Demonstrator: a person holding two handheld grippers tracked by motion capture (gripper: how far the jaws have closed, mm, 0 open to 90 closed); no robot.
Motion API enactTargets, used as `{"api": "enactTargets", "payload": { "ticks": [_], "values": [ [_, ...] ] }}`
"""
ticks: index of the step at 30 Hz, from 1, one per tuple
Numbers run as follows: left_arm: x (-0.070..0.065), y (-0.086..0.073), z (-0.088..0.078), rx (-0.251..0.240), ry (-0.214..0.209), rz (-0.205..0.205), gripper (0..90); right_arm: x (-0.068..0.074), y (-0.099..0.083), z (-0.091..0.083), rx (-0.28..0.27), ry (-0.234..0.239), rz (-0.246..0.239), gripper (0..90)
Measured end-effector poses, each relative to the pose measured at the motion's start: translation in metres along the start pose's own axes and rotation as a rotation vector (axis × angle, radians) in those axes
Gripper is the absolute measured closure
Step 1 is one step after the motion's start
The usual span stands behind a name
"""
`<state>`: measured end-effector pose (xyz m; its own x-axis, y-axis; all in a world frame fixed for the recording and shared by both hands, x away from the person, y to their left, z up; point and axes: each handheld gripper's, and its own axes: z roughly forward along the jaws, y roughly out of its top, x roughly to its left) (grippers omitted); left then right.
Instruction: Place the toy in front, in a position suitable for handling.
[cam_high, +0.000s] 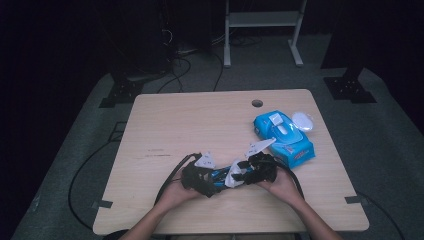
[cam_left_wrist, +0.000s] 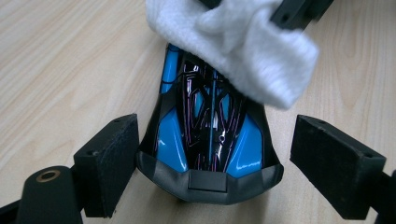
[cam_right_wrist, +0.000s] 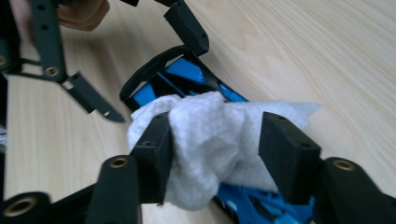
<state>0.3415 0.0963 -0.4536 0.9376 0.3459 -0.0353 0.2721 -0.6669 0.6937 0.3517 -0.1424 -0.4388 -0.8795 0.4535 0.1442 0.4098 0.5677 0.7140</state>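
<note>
A glossy blue-and-black toy car (cam_left_wrist: 210, 135) is lying near the front edge of a pale wooden table (cam_high: 200, 120) in a dark room. The left gripper (cam_left_wrist: 210, 163) is straddling it, jaws released. The right gripper (cam_right_wrist: 212, 140), meeting it from opposite, is pinching a crumpled white cloth (cam_right_wrist: 205, 140) over the car.
</note>
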Motion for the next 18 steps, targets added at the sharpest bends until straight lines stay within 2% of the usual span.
{"api": "enactTargets", "payload": {
  "ticks": [1, 3, 4, 5, 6, 8, 12, 15, 16, 18],
  "values": [
    [0.0, 0.0, 0.0, 0.0, 0.0, 0.0, 15.2, 0.0, 0.0, 0.0, 0.0, 0.0, 0.0, 43.6],
    [0.005, -0.001, -0.002, -0.005, -0.034, -0.013, 15.3, 0.001, 0.001, 0.009, 0.003, -0.003, -0.015, 45.3],
    [0.005, -0.002, -0.002, -0.014, -0.037, -0.027, 15.2, 0.001, 0.001, 0.011, 0.009, -0.009, -0.017, 46.8],
    [0.005, -0.002, -0.002, -0.014, -0.037, -0.027, 15.2, 0.001, 0.001, 0.011, 0.009, -0.009, -0.017, 46.8],
    [0.007, -0.003, -0.003, -0.007, -0.007, -0.026, 12.8, 0.001, 0.0, 0.012, -0.004, -0.014, -0.027, 53.0],
    [0.007, -0.003, -0.001, 0.003, -0.005, -0.032, 9.2, 0.0, -0.001, 0.011, -0.015, 0.0, -0.018, 62.3],
    [0.007, -0.002, 0.003, 0.033, -0.007, -0.011, 9.5, 0.0, -0.002, 0.01, -0.021, 0.004, -0.009, 66.1],
    [0.01, -0.001, 0.006, 0.051, -0.013, -0.003, 15.6, -0.001, -0.003, 0.01, -0.027, 0.005, -0.013, 69.1],
    [0.012, -0.001, 0.008, 0.058, -0.034, -0.014, 15.7, -0.001, -0.004, 0.008, -0.021, 0.007, -0.01, 72.2],
    [0.012, 0.0, 0.008, 0.051, -0.046, -0.011, 17.7, -0.002, -0.005, 0.006, -0.016, 0.006, -0.009, 72.4]
  ]
}}
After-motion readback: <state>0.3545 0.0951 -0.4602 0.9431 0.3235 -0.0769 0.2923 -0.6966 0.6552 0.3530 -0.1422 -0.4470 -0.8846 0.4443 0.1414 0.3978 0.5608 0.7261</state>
